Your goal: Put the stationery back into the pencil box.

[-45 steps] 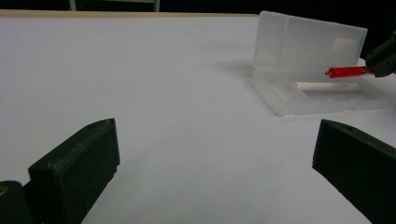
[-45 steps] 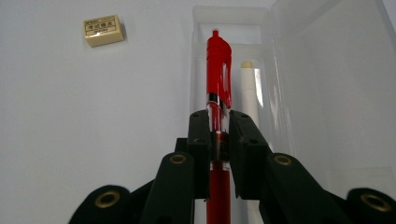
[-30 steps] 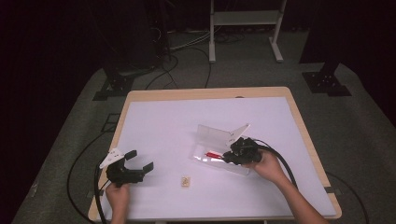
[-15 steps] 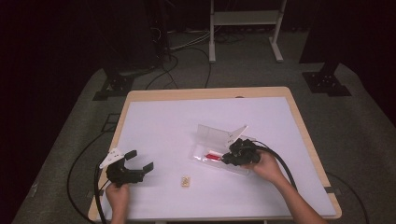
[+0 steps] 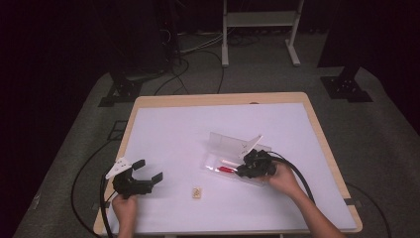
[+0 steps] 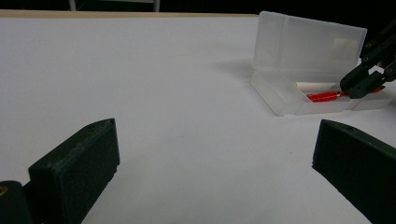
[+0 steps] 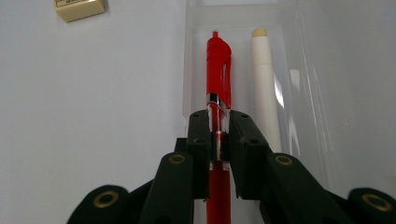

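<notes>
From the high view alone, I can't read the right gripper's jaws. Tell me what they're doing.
Observer: The right gripper is shut on the red pen, clamped at its clear barrel.
Operator: Say what lies beside that pen.
Observer: A white pen lies parallel to it in the clear plastic case.
Operator: Report the left gripper's jaws.
Observer: The left gripper is open, with bare white table between its jaws.

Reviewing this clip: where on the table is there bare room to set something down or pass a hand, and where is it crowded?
Bare: the whole far half of the table behind the clear case, and the stretch between the left tool and the case. Crowded: the right front, where the right tool grips the red pen inside the case; the eraser lies just in front.
</notes>
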